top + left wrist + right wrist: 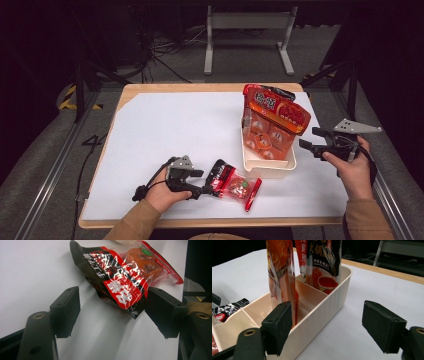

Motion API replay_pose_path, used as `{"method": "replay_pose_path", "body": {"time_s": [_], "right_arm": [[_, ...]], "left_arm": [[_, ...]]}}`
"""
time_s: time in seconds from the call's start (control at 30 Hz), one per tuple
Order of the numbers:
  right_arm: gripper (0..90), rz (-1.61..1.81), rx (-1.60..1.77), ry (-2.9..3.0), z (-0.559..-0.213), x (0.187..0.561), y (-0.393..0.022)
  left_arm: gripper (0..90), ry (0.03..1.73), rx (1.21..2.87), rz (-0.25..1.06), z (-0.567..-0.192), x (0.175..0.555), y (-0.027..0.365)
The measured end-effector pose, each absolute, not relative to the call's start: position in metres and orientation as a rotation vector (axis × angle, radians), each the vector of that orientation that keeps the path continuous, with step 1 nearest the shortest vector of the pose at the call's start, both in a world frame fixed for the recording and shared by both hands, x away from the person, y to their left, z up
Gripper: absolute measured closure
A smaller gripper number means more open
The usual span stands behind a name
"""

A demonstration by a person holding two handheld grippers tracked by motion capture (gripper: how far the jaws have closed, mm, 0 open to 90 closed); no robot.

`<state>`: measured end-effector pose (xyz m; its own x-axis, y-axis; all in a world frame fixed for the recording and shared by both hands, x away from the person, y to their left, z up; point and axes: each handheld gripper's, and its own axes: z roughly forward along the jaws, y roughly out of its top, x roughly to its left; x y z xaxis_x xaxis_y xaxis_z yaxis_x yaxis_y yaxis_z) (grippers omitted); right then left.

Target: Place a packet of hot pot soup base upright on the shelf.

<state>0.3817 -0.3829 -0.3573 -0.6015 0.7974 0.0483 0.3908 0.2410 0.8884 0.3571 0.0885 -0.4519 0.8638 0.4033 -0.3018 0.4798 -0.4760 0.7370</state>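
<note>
A black and red snack packet [235,184] lies flat on the white table near its front edge. My left gripper [205,183] sits just left of it, low over the table and open. In the left gripper view the jaws straddle the packet's [120,272] black end; the right jaw is at its edge and the left jaw stands clear. A cream bin [270,170] holds tall red and orange packets [275,115] upright. My right gripper [306,140] hovers open beside the bin's right wall. In the right gripper view its left jaw overlaps the bin wall [324,305] and an orange packet [280,272].
White sheet [165,130] covers the wooden table, with bare surface to the left and back. A grey metal stand [247,22] and cables [160,50] lie on the floor beyond the far edge. A dark frame rail runs along each side.
</note>
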Motion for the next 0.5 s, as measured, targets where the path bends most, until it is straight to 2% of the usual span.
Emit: {"method": "replay_pose_path", "body": {"time_s": [0.5], "right_arm": [[24.6,1.304,1.081,2.105,-0.358,0.3818,-0.3821]], "left_arm": [[36.3,0.625,2.142,-0.171,-0.4565,0.3567,0.081]]}}
